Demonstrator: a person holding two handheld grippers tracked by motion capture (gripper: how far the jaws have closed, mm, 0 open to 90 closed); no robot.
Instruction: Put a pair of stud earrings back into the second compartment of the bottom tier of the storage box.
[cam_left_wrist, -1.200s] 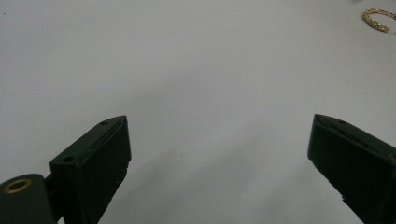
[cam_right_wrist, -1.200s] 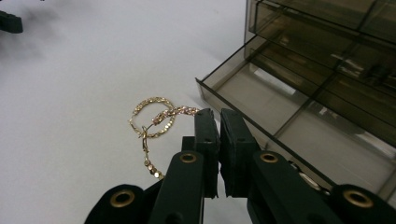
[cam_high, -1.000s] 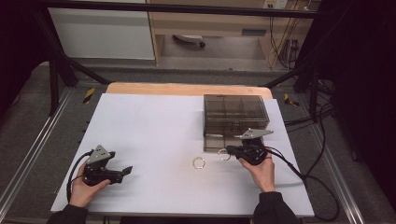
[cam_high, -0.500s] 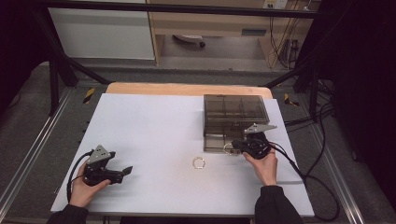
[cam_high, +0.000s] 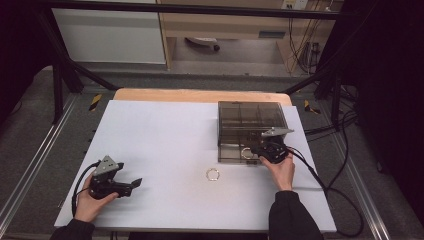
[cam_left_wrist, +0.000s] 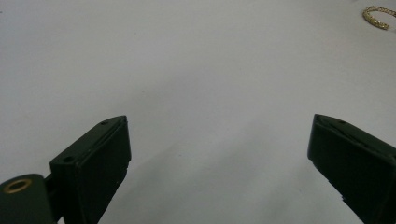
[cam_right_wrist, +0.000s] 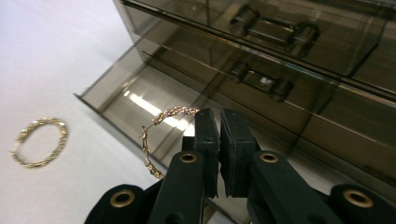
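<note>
In the high view, the right gripper (cam_high: 256, 151) sits at the front edge of the smoked plastic drawer box (cam_high: 251, 121) on the white surface (cam_high: 160, 135), while a second gold bracelet (cam_high: 213, 174) lies in front of the box, to its left. The left gripper (cam_high: 131, 184) rests far to the box's left, near the front corner of the surface.

In the left gripper view, the fingers (cam_left_wrist: 95, 158) stand wide apart over bare surface.

In the right gripper view, the fingers (cam_right_wrist: 205, 135) are clamped on a gold chain bracelet (cam_right_wrist: 154, 135), which hangs over the box's open bottom drawer (cam_right_wrist: 140, 100).
</note>
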